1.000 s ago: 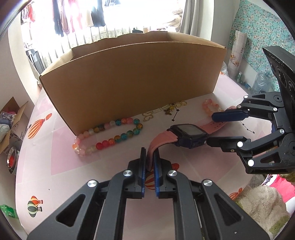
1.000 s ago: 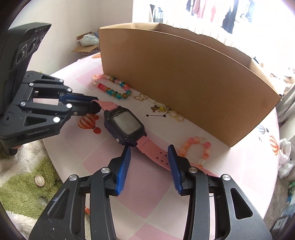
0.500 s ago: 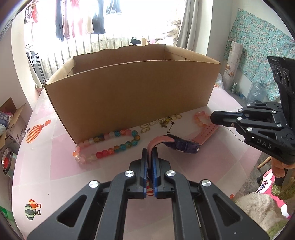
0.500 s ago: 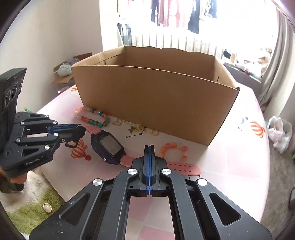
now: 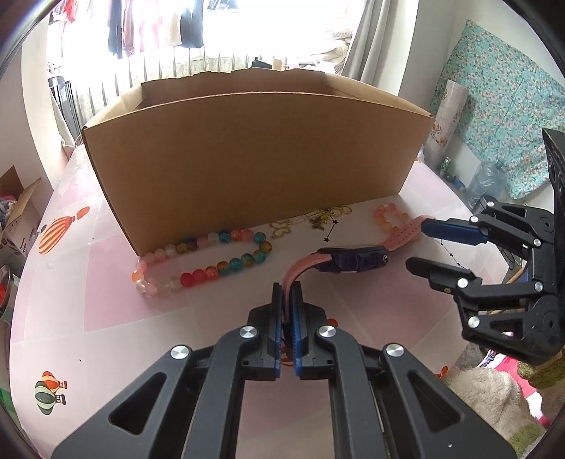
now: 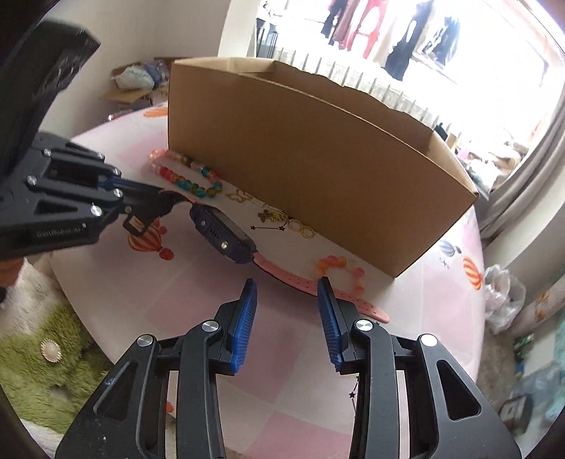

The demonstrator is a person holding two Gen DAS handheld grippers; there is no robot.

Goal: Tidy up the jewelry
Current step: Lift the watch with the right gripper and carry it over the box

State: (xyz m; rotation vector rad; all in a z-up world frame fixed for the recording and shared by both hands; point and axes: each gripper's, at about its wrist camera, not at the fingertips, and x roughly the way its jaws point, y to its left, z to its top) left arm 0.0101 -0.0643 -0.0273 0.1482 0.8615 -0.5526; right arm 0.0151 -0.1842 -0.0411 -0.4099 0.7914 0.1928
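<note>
A bright window [image 5: 197,31] floods the far side of the room with daylight — clothes [image 5: 155,24] hang on a line before it, above a pale railing. A grey curtain [image 5: 381,46] drapes at right, beside a teal floral cloth [image 5: 501,116] on the white wall. The round table [image 5: 106,310] wears a pink checked cover printed with balloons — a green shaggy rug [image 6: 46,381] lies below.

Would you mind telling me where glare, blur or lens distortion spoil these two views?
Left wrist view: the window behind the cardboard box is blown out white, and the fisheye bows the box's top edge; the pink watch stays sharp. Right wrist view: the window glares at upper right, and the green rug at lower left is smeared.
</note>
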